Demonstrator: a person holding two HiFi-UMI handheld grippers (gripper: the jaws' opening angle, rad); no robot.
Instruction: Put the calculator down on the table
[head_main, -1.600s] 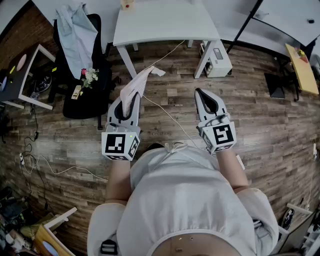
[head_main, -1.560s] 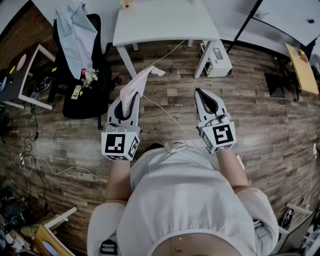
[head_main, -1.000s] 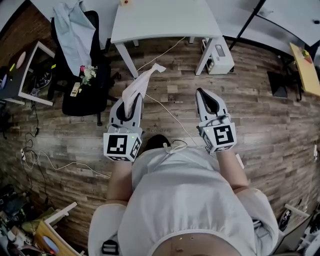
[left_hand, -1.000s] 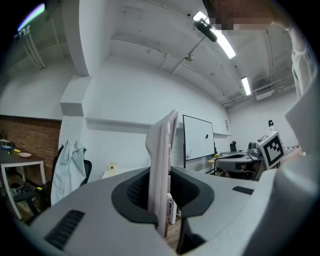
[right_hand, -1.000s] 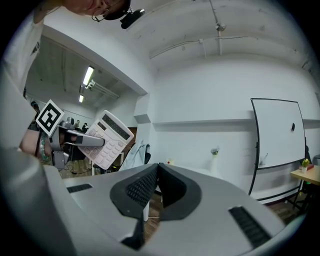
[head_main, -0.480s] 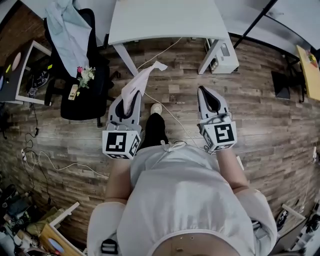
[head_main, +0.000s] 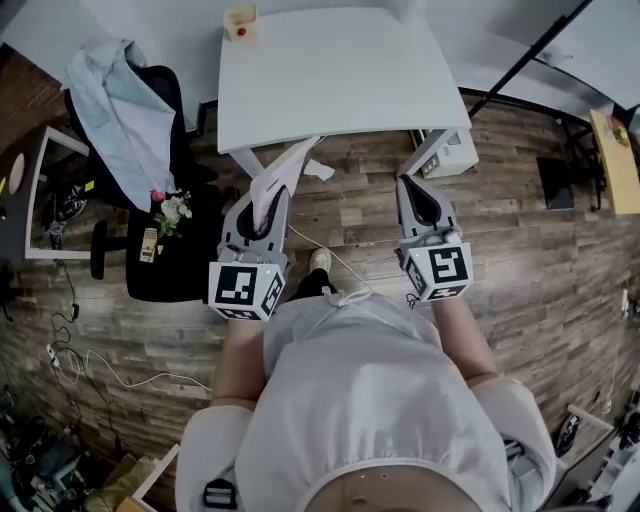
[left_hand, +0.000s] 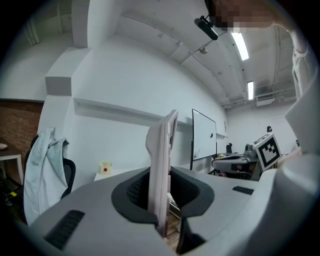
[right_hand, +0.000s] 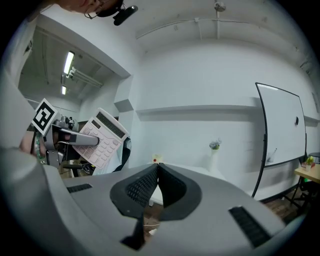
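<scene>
Left gripper (left_hand: 161, 210): jaws narrow, clamped on the calculator (left_hand: 161, 150). The ribbed dark pads press on both flat faces of its lower end. From this camera the calculator shows edge-on: a thin, pale pink plastic slab, upright, standing above the jaws.

Right gripper (right_hand: 157, 172): jaws closed, the ribbed pads meeting at the tips with nothing between them. In its view the calculator's face shows at the left, with rows of pale keys and a dark display strip along the top, tilted.

Shells of both grippers are smooth, matte grey and rounded.

Pose: both grippers are held out level in front of the body, side by side and well apart, pointing at the table (head_main: 340, 70). The forearms run straight back to the person's torso. In the head view the calculator sticks out past the left jaws, its far end over the near edge of the table and not resting on it.

Table: white, rectangular, smooth top, white legs. A small box (head_main: 240, 22) with a red dot sits at its far left corner.

Floor (head_main: 560, 270): wood planks, streaky grain.

Count: 2 grippers, 2 marker cubes, 1 calculator, 1 table, 1 box.
</scene>
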